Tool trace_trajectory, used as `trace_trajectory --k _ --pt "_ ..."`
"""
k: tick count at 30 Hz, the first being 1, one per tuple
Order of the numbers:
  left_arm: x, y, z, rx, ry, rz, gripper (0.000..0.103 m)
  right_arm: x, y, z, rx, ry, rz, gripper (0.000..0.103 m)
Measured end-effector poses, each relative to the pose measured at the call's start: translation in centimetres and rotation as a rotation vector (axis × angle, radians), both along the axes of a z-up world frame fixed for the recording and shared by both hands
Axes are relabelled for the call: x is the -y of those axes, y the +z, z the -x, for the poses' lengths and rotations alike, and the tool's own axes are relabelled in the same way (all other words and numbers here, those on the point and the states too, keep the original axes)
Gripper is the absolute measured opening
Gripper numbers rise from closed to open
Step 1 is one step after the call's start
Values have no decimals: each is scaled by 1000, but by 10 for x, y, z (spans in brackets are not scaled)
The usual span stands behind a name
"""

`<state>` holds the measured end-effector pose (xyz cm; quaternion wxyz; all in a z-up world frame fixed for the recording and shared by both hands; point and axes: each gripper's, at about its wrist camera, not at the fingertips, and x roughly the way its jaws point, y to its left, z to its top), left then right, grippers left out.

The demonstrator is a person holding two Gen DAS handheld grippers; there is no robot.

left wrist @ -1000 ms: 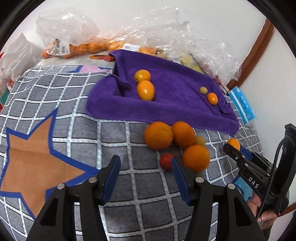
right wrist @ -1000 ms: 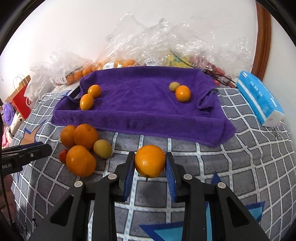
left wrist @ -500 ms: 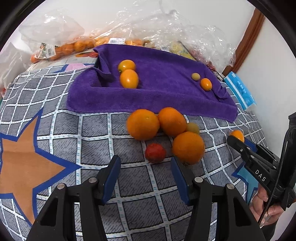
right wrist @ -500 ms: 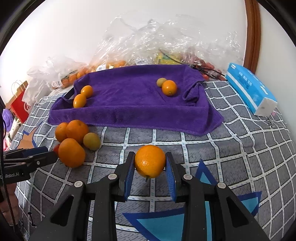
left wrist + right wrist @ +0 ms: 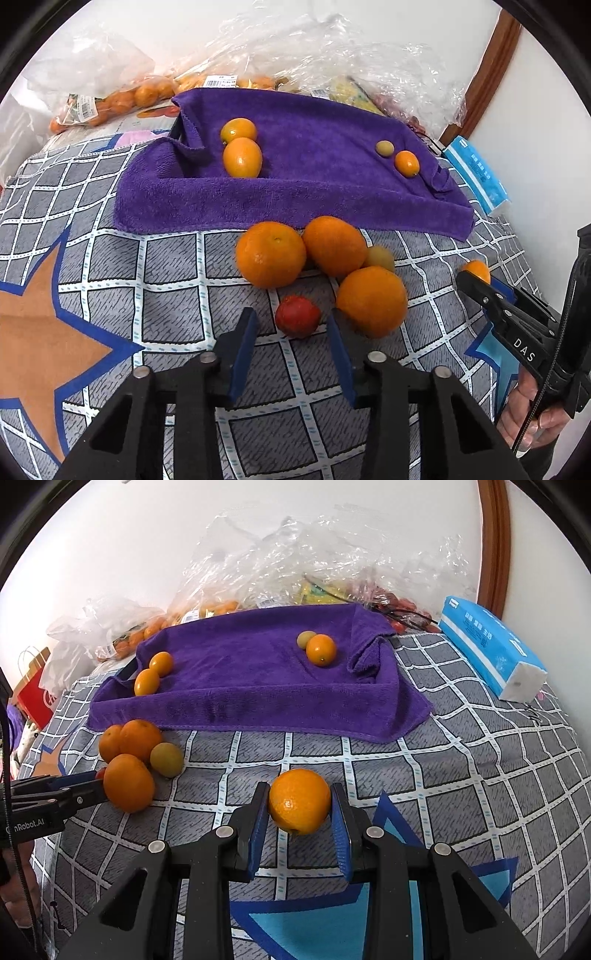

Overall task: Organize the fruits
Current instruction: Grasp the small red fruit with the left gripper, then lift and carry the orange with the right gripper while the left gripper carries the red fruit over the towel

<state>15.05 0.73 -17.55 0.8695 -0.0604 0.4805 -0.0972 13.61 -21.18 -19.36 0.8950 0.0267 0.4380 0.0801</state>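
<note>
Orange (image 5: 299, 800) clamped in right gripper (image 5: 300, 812) (held aloft)

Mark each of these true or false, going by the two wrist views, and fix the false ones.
1. The right gripper holds an orange. True.
2. Six fruits lie on the purple towel. False: four lie on it, two near each end.
3. The small red fruit sits between the jaws of the left gripper. True; the jaws are closing and do not yet touch it.
4. The blue tissue pack lies on the towel. False: it lies on the checked cloth beside the towel.
5. The three loose oranges sit on the towel. False: they sit on the checked cloth in front of it.
</note>
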Motion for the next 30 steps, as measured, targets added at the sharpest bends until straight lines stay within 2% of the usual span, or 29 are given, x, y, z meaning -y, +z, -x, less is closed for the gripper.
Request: trace_trajectory --k 10,30 --pt "8 0 -3 13 -20 -13 25 4 5 5 6 -13 12 32" --pt "-3 30 25 67 -7 30 24 2 53 35 76 -25 27 32"
